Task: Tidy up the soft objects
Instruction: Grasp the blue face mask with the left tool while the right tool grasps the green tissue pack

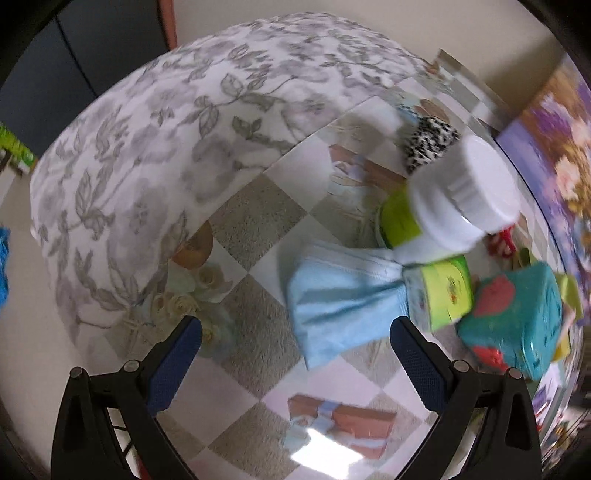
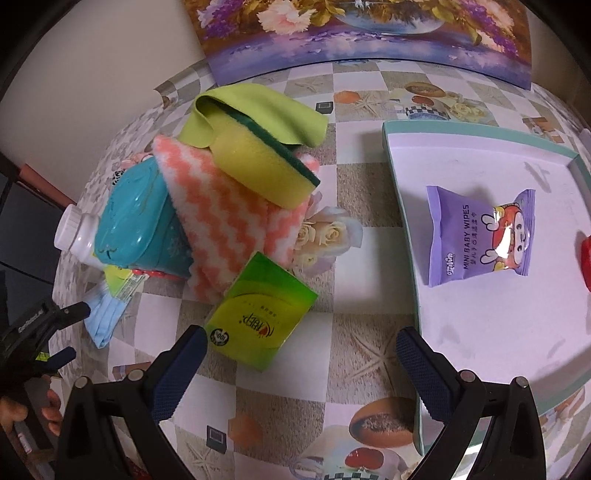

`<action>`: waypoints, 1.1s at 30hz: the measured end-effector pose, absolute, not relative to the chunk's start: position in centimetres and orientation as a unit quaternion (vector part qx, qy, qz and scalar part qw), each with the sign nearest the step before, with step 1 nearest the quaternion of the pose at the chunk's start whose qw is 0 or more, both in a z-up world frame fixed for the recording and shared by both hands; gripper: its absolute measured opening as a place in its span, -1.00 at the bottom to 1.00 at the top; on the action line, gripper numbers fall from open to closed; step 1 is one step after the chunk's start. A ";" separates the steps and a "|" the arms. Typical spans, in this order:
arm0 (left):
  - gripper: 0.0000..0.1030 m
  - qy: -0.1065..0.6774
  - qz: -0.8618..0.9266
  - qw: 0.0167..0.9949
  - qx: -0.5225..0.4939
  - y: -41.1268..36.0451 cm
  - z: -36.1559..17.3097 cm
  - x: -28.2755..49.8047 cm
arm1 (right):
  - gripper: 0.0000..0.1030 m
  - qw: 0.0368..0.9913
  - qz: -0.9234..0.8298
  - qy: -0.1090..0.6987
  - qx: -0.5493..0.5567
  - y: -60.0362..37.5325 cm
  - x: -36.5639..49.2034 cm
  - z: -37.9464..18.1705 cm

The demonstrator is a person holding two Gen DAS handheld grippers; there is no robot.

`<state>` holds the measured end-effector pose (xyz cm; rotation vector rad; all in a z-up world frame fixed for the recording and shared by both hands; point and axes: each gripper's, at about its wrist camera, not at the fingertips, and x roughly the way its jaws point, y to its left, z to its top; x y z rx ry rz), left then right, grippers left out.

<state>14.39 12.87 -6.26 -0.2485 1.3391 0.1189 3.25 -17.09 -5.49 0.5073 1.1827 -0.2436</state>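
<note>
Covering table, checkered tablecloth, floral painting

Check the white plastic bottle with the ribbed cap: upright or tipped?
Tipped. The white plastic bottle lies on its side, cap pointing outward, wedged against the teal plastic wipes pack.

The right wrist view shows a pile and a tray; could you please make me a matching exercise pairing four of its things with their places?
Things:
1. yellow sponge
2. purple wipes packet
3. green tissue pack
4. white bottle

Places:
A. inside the tray
B. on the zigzag cloth
C. nearest the right claw
D. left of the teal pack

Pairs: 1-B, 2-A, 3-C, 4-D
</note>
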 end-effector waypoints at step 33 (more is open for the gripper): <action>0.97 0.622 0.047 0.771 -0.128 12.5 -8.4 14.6 | 0.41 0.795 -0.068 0.559 0.224 -15.4 6.3 -7.6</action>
